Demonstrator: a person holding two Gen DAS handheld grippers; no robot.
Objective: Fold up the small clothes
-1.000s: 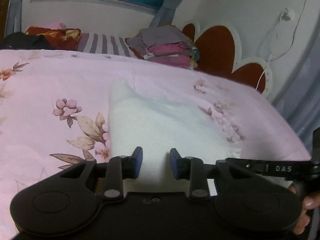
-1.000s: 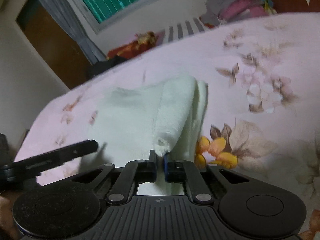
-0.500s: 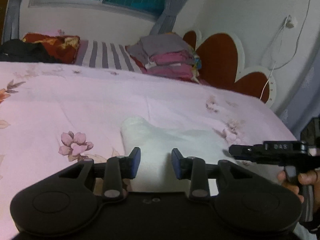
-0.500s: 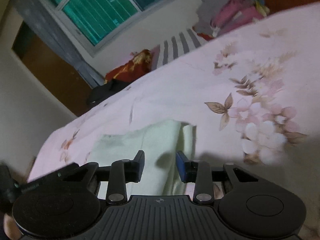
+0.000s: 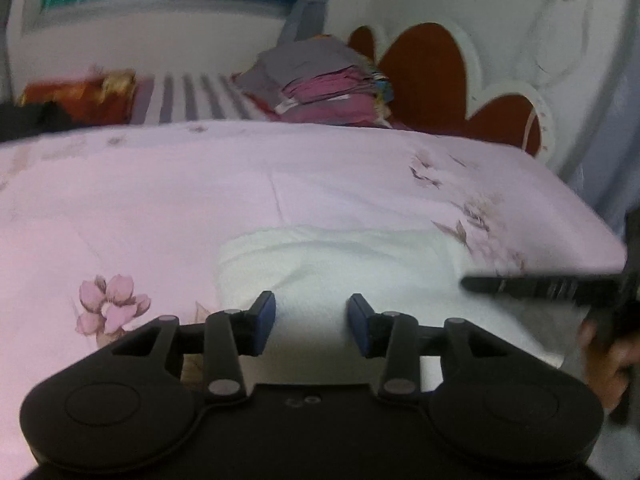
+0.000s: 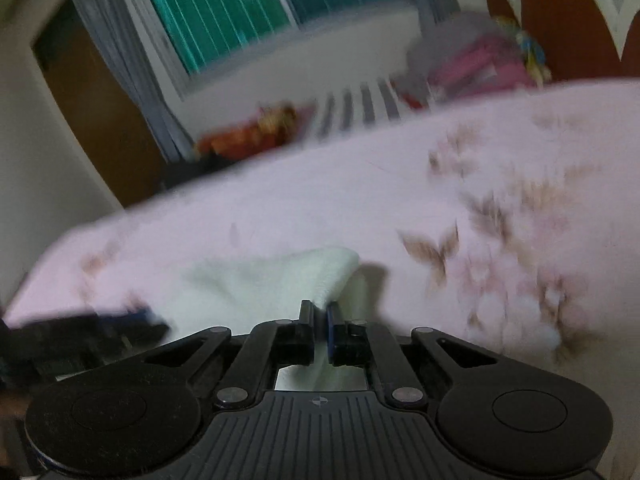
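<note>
A small white garment (image 5: 344,264) lies folded on the pink flowered bedsheet (image 5: 160,200). My left gripper (image 5: 312,322) is open and empty, its blue-padded fingers just above the garment's near edge. In the right wrist view the garment (image 6: 280,280) looks pale cream, and my right gripper (image 6: 320,332) is shut on its near right corner, lifting a fold. The right gripper also shows in the left wrist view (image 5: 540,286) as a dark bar at the right. The right wrist view is blurred by motion.
A stack of folded clothes (image 5: 320,80) sits at the head of the bed, beside a striped pillow (image 5: 192,96) and a red one (image 5: 80,96). A red and white headboard (image 5: 432,76) stands behind. The bed's right edge (image 5: 592,240) is close.
My right gripper was shut on the garment, opened half a second ago, and has now shut on its corner again. My left gripper stayed open and drew nearer the garment's edge.
</note>
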